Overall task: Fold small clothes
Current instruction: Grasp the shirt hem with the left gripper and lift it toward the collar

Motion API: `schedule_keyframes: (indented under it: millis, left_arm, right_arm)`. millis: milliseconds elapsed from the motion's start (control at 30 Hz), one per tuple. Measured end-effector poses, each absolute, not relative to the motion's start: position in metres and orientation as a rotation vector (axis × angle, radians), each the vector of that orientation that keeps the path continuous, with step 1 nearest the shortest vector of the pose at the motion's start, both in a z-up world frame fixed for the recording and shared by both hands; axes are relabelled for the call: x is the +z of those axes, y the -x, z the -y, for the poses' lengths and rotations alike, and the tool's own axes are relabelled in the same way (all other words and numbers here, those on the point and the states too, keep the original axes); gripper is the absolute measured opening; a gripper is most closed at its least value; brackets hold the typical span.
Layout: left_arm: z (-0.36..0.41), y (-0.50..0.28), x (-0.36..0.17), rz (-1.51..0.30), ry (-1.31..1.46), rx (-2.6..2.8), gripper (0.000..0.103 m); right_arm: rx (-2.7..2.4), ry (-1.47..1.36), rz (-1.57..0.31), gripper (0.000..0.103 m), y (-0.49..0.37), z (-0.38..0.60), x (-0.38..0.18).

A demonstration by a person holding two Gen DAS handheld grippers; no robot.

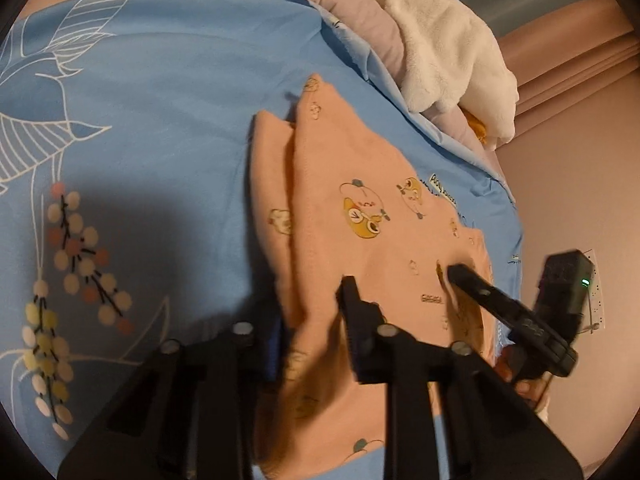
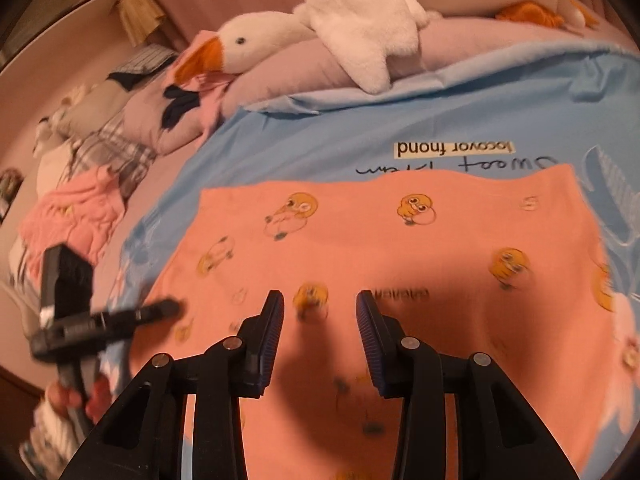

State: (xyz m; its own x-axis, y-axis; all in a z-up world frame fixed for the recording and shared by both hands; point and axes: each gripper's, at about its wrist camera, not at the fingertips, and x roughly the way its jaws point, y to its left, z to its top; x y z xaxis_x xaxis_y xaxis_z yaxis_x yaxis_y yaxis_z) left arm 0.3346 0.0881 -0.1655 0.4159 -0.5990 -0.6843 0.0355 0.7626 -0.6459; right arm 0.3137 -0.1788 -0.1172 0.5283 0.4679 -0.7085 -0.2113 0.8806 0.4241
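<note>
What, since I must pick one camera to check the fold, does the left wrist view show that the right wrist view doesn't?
Only left wrist: the berry-sprig print and the layered fold edge. Only right wrist: the plush goose's head and a pink clothes pile. Both: the orange duck-print garment, the blue sheet and the goose's white body.

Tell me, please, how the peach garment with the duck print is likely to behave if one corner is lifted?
The peach garment would probably be floppy: it lies flat on the blue sheet and one edge already folds over in soft layers. It is likely light, thin knit cloth. It may drag and bunch rather than slide as one piece.
</note>
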Motion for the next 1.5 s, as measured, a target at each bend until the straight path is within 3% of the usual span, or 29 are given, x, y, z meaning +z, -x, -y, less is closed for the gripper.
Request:
schedule_keyframes:
  millis: [67,300,533,733,800,933,1000,1067,1133,1167,1300,1367,1433,1467,1500]
  left_arm:
    - [-0.091,-0.336,-0.167,-1.084,0.62,-0.422,0.022]
    - [-0.082,-0.333,-0.153,-1.059,0.576,-0.402,0.019]
    - [-0.066,-0.33,-0.127,-1.025,0.544,-0.431,0.017]
    - [-0.009,-0.328,-0.089,-0.987,0.412,-0.539,0.016]
    - [0.013,-0.328,-0.082,-0.983,0.371,-0.569,0.015]
    - [0.06,-0.325,-0.083,-0.992,0.27,-0.602,0.015]
    - [0.085,-0.323,-0.093,-1.02,0.21,-0.621,0.015]
    - [0.105,-0.323,-0.107,-1.065,0.174,-0.647,0.019]
    - [0.117,-0.324,-0.12,-1.104,0.173,-0.661,0.03]
    - [0.118,-0.324,-0.123,-1.109,0.177,-0.671,0.031]
    - [0.111,-0.317,-0.126,-1.113,0.187,-0.698,0.031]
    - [0.096,-0.313,-0.125,-1.112,0.207,-0.695,0.032]
    - [0.082,-0.308,-0.122,-1.108,0.227,-0.677,0.036]
    - [0.074,-0.304,-0.12,-1.1,0.236,-0.665,0.039]
    - [0.065,-0.3,-0.119,-1.095,0.244,-0.652,0.041]
  right_arm:
    - [0.379,-0.265,-0.983,0.031,-0.319,0.17,-0.13]
    - [0.389,-0.148,-0.947,0.03,-0.291,0.151,-0.105]
    - [0.431,0.004,-0.97,0.03,-0.247,0.128,-0.119]
    - [0.544,-0.374,-0.905,0.03,-0.252,0.177,-0.098]
    - [0.57,-0.545,-0.878,0.04,-0.259,0.199,-0.097]
    - [0.645,-0.902,-0.814,0.046,-0.274,0.233,-0.114]
    - [0.65,-1.025,-0.826,0.055,-0.279,0.241,-0.128]
    - [0.645,-1.09,-0.838,0.056,-0.283,0.245,-0.135]
    - [0.637,-1.134,-0.844,0.061,-0.291,0.249,-0.14]
    - [0.62,-1.147,-0.855,0.065,-0.292,0.251,-0.143]
    - [0.607,-1.13,-0.886,0.064,-0.286,0.256,-0.15]
    - [0.592,-1.061,-0.9,0.058,-0.285,0.253,-0.146]
    - [0.543,-0.94,-0.934,0.039,-0.287,0.244,-0.141]
    - [0.516,-0.876,-0.959,0.023,-0.287,0.241,-0.14]
    - [0.489,-0.822,-0.978,0.018,-0.287,0.238,-0.141]
